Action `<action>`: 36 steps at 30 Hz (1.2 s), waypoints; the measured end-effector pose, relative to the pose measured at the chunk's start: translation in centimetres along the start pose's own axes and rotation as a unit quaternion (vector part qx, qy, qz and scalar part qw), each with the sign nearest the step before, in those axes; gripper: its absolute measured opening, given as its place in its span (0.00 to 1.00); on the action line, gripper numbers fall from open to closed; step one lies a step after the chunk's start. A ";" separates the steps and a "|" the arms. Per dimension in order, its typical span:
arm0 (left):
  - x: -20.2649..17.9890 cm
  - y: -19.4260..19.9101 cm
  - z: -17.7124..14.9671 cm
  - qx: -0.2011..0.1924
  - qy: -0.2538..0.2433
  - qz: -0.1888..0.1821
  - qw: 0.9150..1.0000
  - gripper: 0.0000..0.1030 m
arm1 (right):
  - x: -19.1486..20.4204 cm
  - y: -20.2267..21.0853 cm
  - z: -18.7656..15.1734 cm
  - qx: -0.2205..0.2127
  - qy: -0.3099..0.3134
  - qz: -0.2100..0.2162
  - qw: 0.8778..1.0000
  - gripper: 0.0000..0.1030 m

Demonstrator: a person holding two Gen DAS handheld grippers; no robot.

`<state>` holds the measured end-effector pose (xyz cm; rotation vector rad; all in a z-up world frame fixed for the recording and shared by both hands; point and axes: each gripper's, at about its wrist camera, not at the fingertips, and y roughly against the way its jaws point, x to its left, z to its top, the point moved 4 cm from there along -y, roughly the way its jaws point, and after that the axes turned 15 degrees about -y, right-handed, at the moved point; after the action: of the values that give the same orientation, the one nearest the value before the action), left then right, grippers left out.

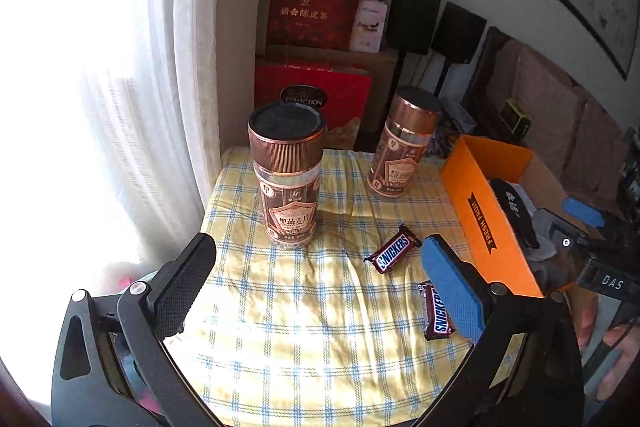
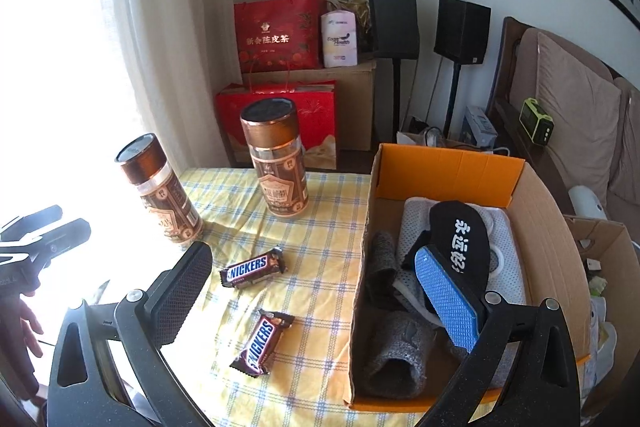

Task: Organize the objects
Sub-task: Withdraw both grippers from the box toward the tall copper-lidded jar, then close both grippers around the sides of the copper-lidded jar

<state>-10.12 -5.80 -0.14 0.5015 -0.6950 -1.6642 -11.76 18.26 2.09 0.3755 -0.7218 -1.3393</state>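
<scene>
Two copper-lidded jars (image 1: pixel 286 183) (image 1: pixel 404 143) stand upright on a yellow checked tablecloth (image 1: pixel 304 327). Two Snickers bars (image 1: pixel 394 249) (image 1: pixel 436 311) lie nearer, beside an orange cardboard box (image 1: pixel 488 215). My left gripper (image 1: pixel 319 241) is open above the cloth, holding nothing. The near jar is just beyond its fingertips. My right gripper (image 2: pixel 312 251) is open wide and empty. It straddles the box's left wall (image 2: pixel 360 267), with its blue pad (image 2: pixel 448 299) over the box. The box holds a black insole (image 2: pixel 460 239), a white mesh piece (image 2: pixel 508 267) and grey knitted items (image 2: pixel 396 355). The bars (image 2: pixel 254 267) (image 2: pixel 262 343) and jars (image 2: pixel 160 191) (image 2: pixel 276 163) lie to its left.
A bright curtained window (image 1: pixel 120 107) borders the table's left edge. Red gift bags (image 2: pixel 280 31) on a carton, two black speakers on stands (image 2: pixel 394 23) and a sofa (image 2: pixel 576 115) stand behind the table. A second open carton (image 2: pixel 604 267) sits right of the orange box.
</scene>
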 end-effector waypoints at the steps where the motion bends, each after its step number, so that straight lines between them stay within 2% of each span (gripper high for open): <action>1: 0.2 -0.1 -0.2 0.000 0.001 0.001 1.000 1.00 | 0.1 -0.1 -0.1 0.001 0.001 0.000 1.000 0.99; 6: 0.7 -0.7 -1.1 -0.006 0.005 -0.016 1.000 1.00 | 0.8 -0.7 -0.7 0.011 0.001 0.009 1.000 1.00; 12: 1.6 -2.5 -1.9 0.004 0.016 -0.012 1.000 1.00 | 1.8 -1.8 -1.4 0.024 0.013 0.011 1.000 0.99; 19: 2.7 -4.6 -1.8 -0.026 0.031 0.009 0.999 1.00 | 2.3 -3.6 -0.4 0.023 -0.003 0.030 0.999 0.99; 23: 3.3 -6.7 -2.1 -0.029 0.047 0.016 0.998 1.00 | 2.7 -5.6 0.3 0.026 -0.029 0.046 0.998 0.99; 36: 4.3 -11.4 -0.8 -0.053 0.052 0.018 0.997 1.00 | 2.9 -13.0 3.0 0.019 -0.046 0.023 0.999 0.99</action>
<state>-18.70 -8.84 -8.27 0.4943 -0.5339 -1.6200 -23.26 13.13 -3.16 0.3282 -0.8293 -1.3080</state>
